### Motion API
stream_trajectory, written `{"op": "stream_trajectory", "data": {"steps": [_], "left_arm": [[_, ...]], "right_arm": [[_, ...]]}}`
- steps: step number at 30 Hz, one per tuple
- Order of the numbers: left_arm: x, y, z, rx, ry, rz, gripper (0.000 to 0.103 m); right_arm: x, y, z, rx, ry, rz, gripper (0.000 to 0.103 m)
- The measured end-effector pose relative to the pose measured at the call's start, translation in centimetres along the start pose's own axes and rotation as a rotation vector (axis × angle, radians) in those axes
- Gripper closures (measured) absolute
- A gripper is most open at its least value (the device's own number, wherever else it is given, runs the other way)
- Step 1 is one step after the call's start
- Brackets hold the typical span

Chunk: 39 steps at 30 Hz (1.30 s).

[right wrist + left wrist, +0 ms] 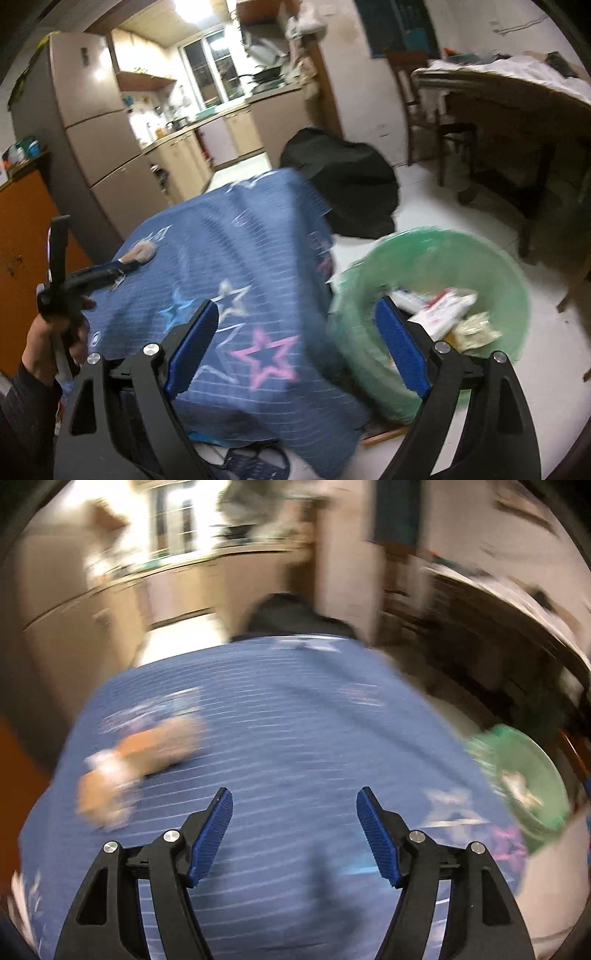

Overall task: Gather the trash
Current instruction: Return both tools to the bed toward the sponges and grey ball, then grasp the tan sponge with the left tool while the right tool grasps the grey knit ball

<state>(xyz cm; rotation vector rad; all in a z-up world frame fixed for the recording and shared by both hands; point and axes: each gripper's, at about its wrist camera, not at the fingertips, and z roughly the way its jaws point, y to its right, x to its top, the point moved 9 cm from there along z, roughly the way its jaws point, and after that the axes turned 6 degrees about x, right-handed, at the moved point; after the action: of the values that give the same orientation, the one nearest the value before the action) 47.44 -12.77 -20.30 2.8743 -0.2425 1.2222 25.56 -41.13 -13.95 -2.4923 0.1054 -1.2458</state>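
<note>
Floor between cloth edge and bin.

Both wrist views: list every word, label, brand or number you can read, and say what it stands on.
No text can be read in either view.
White and red packets in the green-lined bin: any print is too blurred to read.
Blue cloth: star shapes only, no lettering.
Fridge: no readable label.
Dark poster on the wall: too dim and small to read.
</note>
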Motion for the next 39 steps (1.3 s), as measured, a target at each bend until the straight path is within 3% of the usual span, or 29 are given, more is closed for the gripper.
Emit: {"op": "stream_trajectory", "data": {"steps": [2, 4, 8, 15, 19, 22, 28, 31, 33, 39], "left_arm": [[-0.4, -6.8, -0.4, 0.096, 0.013, -0.091, 0.031], [-0.9, -11.7, -0.3, 0.146, 0.005, -0.176, 0.027], [-2.2, -17.1, 1.5, 0.170, -0.035, -0.249, 0.025], [-3.0, -19.6, 5.6, 0.156, -0.099, -0.287, 0.026], [-2.7, -21.3, 6.3, 0.169, -0.094, -0.323, 0.038], [-2.5, -21.6, 6.7, 0.176, -0.088, -0.306, 0.038], [-1.6, -21.3, 8.2, 0.180, -0.101, -0.296, 0.038], [-1.1, -21.6, 8.8, 0.178, -0.099, -0.305, 0.057], [-1.2, -22.0, 8.7, 0.174, -0.093, -0.320, 0.069], [-1.9, -22.1, 8.6, 0.168, -0.086, -0.332, 0.073]], "right_arm": [[-0.3, -1.9, 1.7, 0.032, -0.028, -0.016, 0.020], [-0.4, -3.8, 3.1, 0.058, -0.048, -0.036, 0.020], [-0.7, -7.5, 4.7, 0.099, -0.077, -0.082, 0.020], [-0.5, -11.3, 7.3, 0.128, -0.111, -0.132, 0.020], [-0.4, -12.3, 8.6, 0.121, -0.125, -0.163, 0.020], [-0.2, -12.9, 9.9, 0.132, -0.141, -0.168, 0.020], [0.4, -18.4, 14.8, 0.257, -0.197, -0.225, 0.022], [0.8, -21.8, 18.6, 0.332, -0.253, -0.251, 0.035], [1.1, -23.5, 21.3, 0.355, -0.285, -0.261, 0.037], [2.2, -26.6, 30.1, 0.334, -0.361, -0.342, 0.038]]}}
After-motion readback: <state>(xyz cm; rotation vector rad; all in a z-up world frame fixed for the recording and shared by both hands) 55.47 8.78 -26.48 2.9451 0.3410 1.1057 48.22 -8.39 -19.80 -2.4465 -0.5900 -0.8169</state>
